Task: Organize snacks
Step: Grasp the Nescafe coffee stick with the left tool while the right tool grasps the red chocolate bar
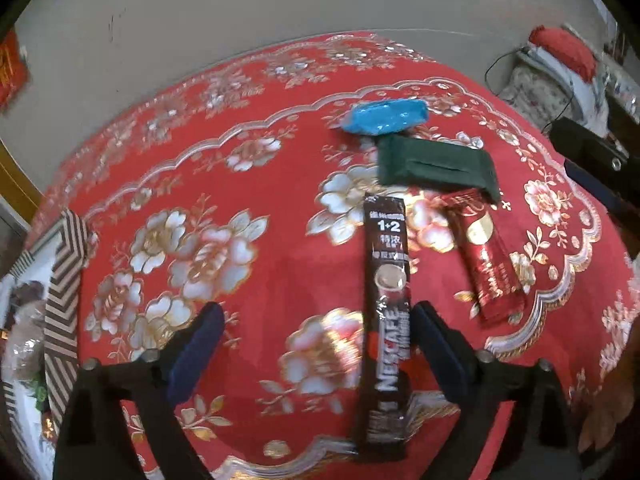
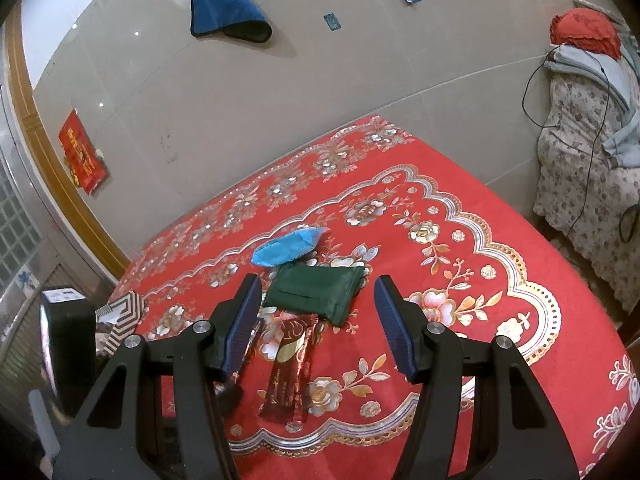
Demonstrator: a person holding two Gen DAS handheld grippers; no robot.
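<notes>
You had a table under a red cloth with gold and silver flowers (image 1: 248, 184) carrying everything. On it lay a blue packet (image 1: 386, 117), farthest from you, a dark green pouch (image 1: 436, 168) just beside it, a black Nescafé coffee stick (image 1: 387, 308) lying lengthwise toward you, and a dark red sachet (image 1: 486, 256) to its right, its top end tucked under the green pouch. A box with a striped rim (image 1: 64, 292) sat at the cloth's left edge.

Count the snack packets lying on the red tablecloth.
4: blue packet farthest, green packet beside it, red stick nearer, dark coffee stick between the left gripper's fingers. Others may be hidden.
</notes>
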